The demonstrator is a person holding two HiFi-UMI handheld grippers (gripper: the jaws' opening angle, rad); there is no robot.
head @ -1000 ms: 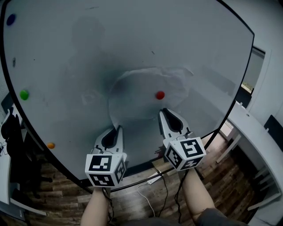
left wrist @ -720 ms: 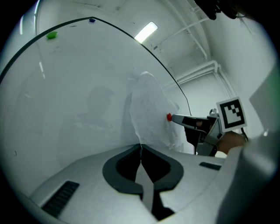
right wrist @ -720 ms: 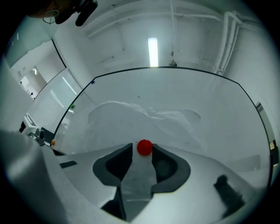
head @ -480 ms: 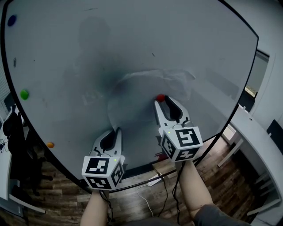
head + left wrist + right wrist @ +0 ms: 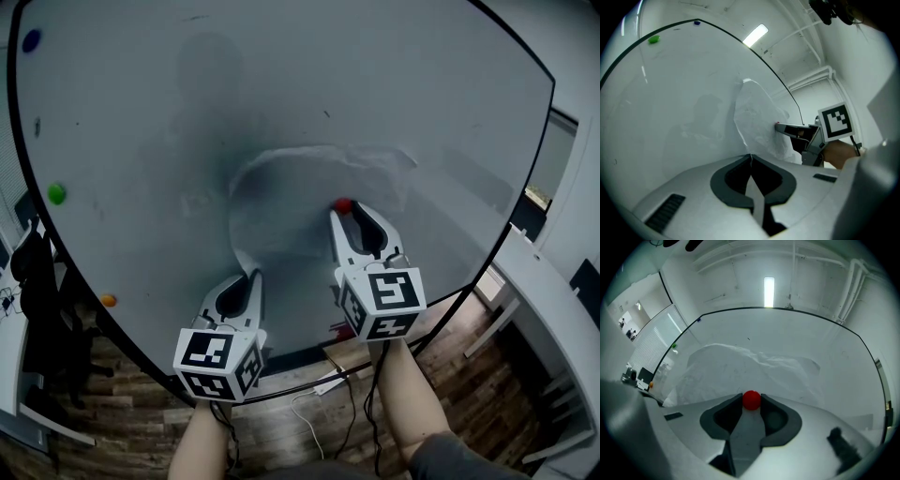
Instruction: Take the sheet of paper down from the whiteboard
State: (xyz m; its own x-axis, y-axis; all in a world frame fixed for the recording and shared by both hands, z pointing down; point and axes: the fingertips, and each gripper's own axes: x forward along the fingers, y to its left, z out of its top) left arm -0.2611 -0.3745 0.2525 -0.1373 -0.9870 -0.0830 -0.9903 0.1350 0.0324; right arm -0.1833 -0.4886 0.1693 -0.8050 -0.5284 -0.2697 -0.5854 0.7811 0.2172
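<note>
One sheet of paper (image 5: 300,202), four magnets: red (image 5: 343,204), green (image 5: 57,194), orange (image 5: 109,300), blue (image 5: 32,40). Left tongs (image 5: 251,275) clamped on sheet's lower edge; right tongs (image 5: 348,213) apart, straddling red magnet. Sheet's outline faint.

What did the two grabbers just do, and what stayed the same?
The right gripper rose to the red magnet and opened its jaws around it. The left gripper stayed put, shut on the lower corner of the sheet of paper, which is still pinned.

Grey left tool (image 5: 251,275) and right tool (image 5: 344,211), black-white marker cubes (image 5: 214,352).
</note>
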